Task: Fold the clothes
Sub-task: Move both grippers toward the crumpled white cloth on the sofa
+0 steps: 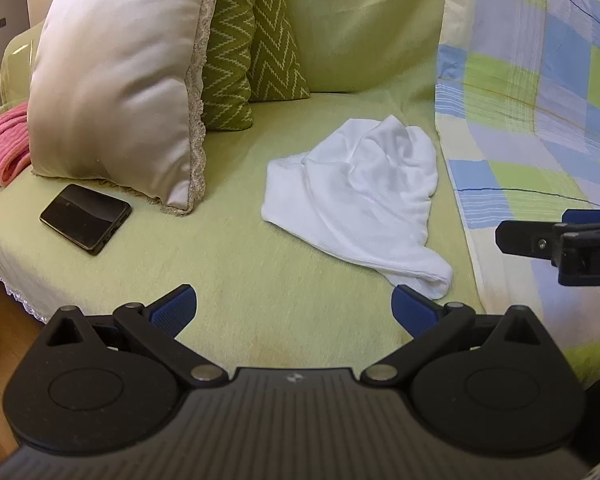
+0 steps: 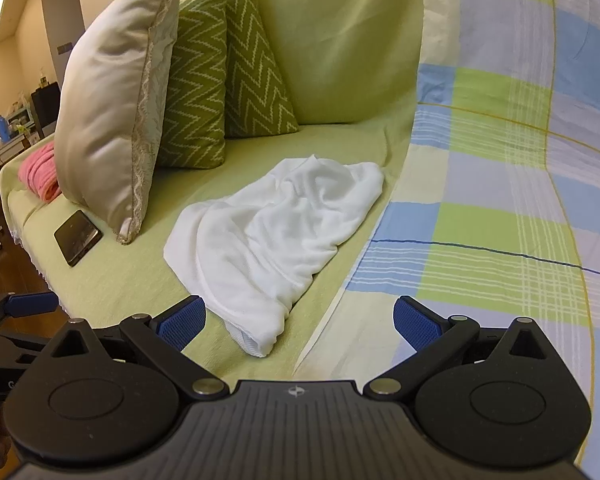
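Note:
A crumpled white garment (image 1: 356, 196) (image 2: 268, 236) lies on the green sofa seat (image 1: 236, 264) (image 2: 140, 276), its lowest corner pointing toward me. My left gripper (image 1: 294, 310) hovers open just in front of it, the right blue pad close to the garment's near corner. My right gripper (image 2: 300, 322) is open too, its fingers spread on either side of that same near corner, above it. The right gripper's tip (image 1: 540, 240) shows at the right edge of the left wrist view; part of the left gripper (image 2: 24, 304) shows at the left edge of the right wrist view.
A beige satin pillow (image 1: 116, 80) (image 2: 112, 120) and two green zigzag cushions (image 1: 252, 40) (image 2: 220, 76) stand at the left back. A black phone (image 1: 85, 218) (image 2: 77, 237) lies by the pillow. A pink cloth (image 1: 2, 148) (image 2: 38, 176) sits far left. A checked blanket (image 1: 532, 92) (image 2: 500, 160) covers the right side.

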{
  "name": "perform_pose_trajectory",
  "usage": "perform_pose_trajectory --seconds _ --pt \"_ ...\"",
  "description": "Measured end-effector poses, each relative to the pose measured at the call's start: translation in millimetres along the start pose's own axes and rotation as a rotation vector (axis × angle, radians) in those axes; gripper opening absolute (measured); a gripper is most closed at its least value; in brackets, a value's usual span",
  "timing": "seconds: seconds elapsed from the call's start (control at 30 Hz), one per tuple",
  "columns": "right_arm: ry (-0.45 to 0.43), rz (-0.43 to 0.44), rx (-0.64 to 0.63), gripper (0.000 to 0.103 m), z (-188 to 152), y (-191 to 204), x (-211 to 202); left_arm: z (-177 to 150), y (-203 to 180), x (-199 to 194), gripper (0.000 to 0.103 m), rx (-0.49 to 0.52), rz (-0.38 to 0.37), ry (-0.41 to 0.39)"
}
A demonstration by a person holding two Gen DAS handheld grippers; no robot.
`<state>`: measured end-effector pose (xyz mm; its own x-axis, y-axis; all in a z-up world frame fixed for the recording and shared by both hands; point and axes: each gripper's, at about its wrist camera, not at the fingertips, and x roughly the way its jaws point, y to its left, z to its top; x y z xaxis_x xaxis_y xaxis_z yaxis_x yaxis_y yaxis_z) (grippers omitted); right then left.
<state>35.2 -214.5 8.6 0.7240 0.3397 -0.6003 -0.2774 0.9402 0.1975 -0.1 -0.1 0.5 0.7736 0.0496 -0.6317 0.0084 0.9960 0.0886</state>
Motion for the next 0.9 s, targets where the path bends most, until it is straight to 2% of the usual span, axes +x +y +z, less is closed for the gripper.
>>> perform_pose_trajectory --seconds 0.4,0.9 --pt "-0.001 -0.004 -0.012 0.103 -1.6 1.7 -2.1 -3.0 1.3 0.9 0.102 -0.058 -0.022 -0.005" --pt "0.001 -0.001 -0.007 0.103 0.1 -1.1 -1.8 -2.3 -10.8 2.4 0.102 0.009 -0.015 0.002"
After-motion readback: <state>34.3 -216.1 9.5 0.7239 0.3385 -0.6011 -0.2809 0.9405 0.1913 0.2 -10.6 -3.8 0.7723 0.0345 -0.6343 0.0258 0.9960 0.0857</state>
